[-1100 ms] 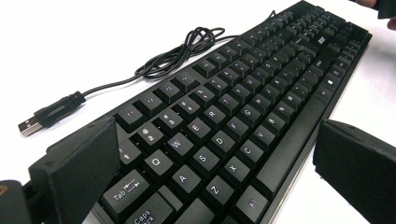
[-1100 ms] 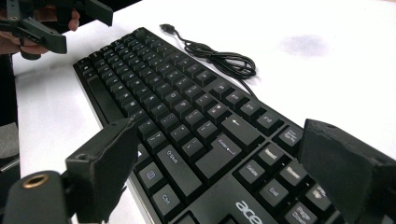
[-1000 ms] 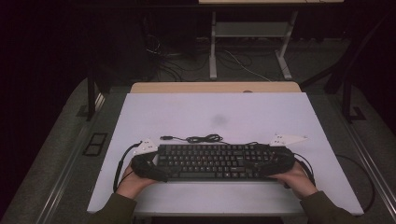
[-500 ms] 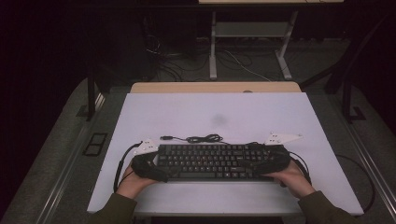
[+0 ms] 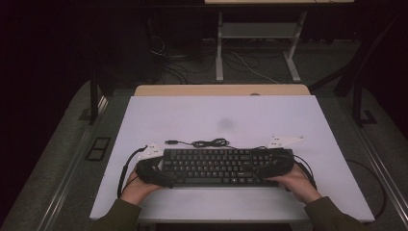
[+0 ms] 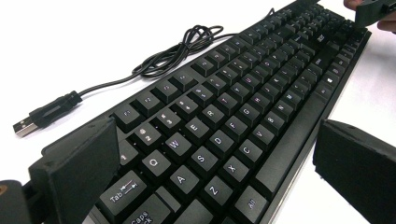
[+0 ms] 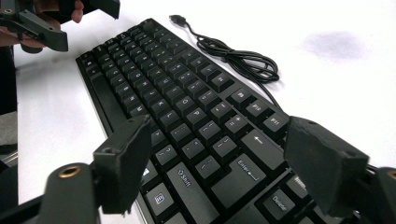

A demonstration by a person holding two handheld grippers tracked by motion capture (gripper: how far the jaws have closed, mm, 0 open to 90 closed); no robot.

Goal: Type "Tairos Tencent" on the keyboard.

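Black plastic is what lies nearest: a flat black plastic keyboard (image 5: 219, 166) is set along the near edge of the white desk (image 5: 221, 118), with a hand at each end. At the keyboard's left end the left gripper (image 5: 153, 169) is held; in the left gripper view its 2 jaws are spread wide, one on either side of the keyboard's width, over the Tab and Alt corner, and no pressing on the casing can be made out. At the right end the right gripper (image 5: 274, 166) is held the same way; in the right gripper view its jaws straddle the Shift, Enter and Delete keys, wide apart, and they have just been closing with the keyboard between them, though whether the pads touch its edges cannot be told. Just beyond the keyboard, a thin black cable (image 5: 210, 143) is seen in a loose coil on the desk, ending in a USB plug (image 6: 25, 125) that lies free. Farther back, a faint grey smudge (image 5: 224, 124) marks the white surface.
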